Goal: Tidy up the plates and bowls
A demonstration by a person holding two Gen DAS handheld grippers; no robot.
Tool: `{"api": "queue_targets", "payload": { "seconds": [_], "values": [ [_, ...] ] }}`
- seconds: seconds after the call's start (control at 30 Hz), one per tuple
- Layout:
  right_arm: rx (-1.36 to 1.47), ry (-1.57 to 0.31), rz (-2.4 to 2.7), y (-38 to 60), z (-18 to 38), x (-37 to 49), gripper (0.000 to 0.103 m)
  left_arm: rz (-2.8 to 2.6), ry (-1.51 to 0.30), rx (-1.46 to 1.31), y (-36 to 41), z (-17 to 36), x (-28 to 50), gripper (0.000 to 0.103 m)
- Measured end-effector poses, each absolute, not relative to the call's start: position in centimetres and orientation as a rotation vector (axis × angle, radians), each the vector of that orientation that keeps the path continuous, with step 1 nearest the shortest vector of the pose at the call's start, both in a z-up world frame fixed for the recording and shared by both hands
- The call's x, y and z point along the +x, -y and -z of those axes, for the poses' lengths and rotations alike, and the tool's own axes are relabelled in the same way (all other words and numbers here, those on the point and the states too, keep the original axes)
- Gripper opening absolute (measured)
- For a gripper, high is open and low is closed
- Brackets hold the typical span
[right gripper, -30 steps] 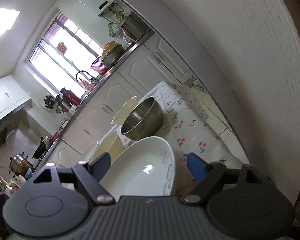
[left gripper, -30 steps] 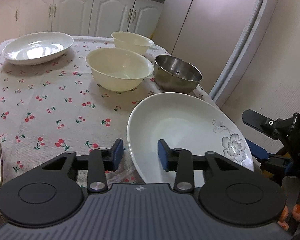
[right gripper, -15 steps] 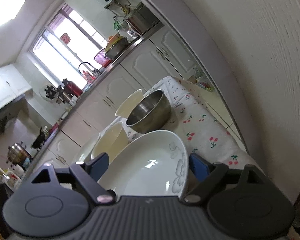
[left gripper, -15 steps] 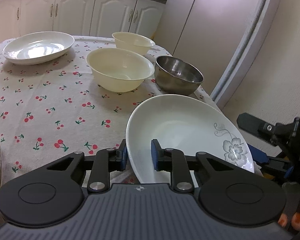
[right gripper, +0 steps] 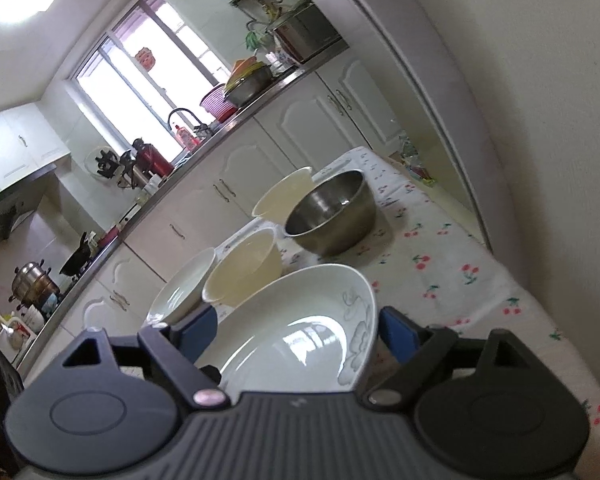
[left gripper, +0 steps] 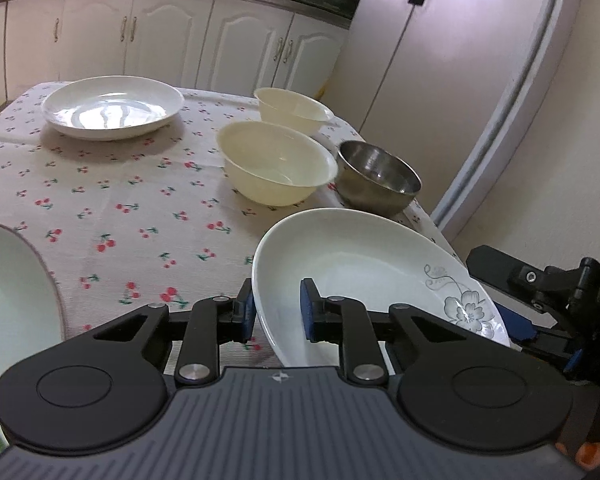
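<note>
My left gripper (left gripper: 277, 314) is shut on the near rim of a white plate with a grey flower print (left gripper: 360, 272) and holds it tilted above the table. The same plate shows in the right wrist view (right gripper: 300, 332), between the spread fingers of my open right gripper (right gripper: 300, 330). The right gripper also shows at the right edge of the left wrist view (left gripper: 540, 304). A plain white plate (left gripper: 114, 106) sits at the far left. Two cream bowls (left gripper: 278, 168) (left gripper: 292, 108) and a steel bowl (left gripper: 378, 178) stand at the right.
The table has a cherry-print cloth (left gripper: 120, 200). Another white dish edge (left gripper: 8, 280) lies at the near left. White cabinets (left gripper: 160, 36) stand behind the table, a fridge (left gripper: 440, 60) and wall close on the right.
My left gripper closed on the flower plate's rim and lifted it up off the cloth. The right gripper stayed open beside the plate.
</note>
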State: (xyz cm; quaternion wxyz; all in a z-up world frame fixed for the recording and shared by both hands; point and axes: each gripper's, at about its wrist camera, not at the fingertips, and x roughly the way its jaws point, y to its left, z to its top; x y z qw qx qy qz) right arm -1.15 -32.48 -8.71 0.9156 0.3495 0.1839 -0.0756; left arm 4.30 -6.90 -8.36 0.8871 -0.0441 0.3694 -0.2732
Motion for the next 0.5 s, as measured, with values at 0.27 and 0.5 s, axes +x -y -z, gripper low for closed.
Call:
{"api": "queue_targets", "payload": {
  "seconds": [0.27,0.5],
  "values": [
    [0.694,-0.385,0.105,30.0,7.3,0.2,0.088,0.532,-0.744,-0.151,2.8,6.9,4.4,0.021],
    [0.648,-0.394,0.035,26.5,6.0,2.0,0.088,0.477,-0.714,-0.194,-1.7,5.4,3.7,0.021]
  ]
}}
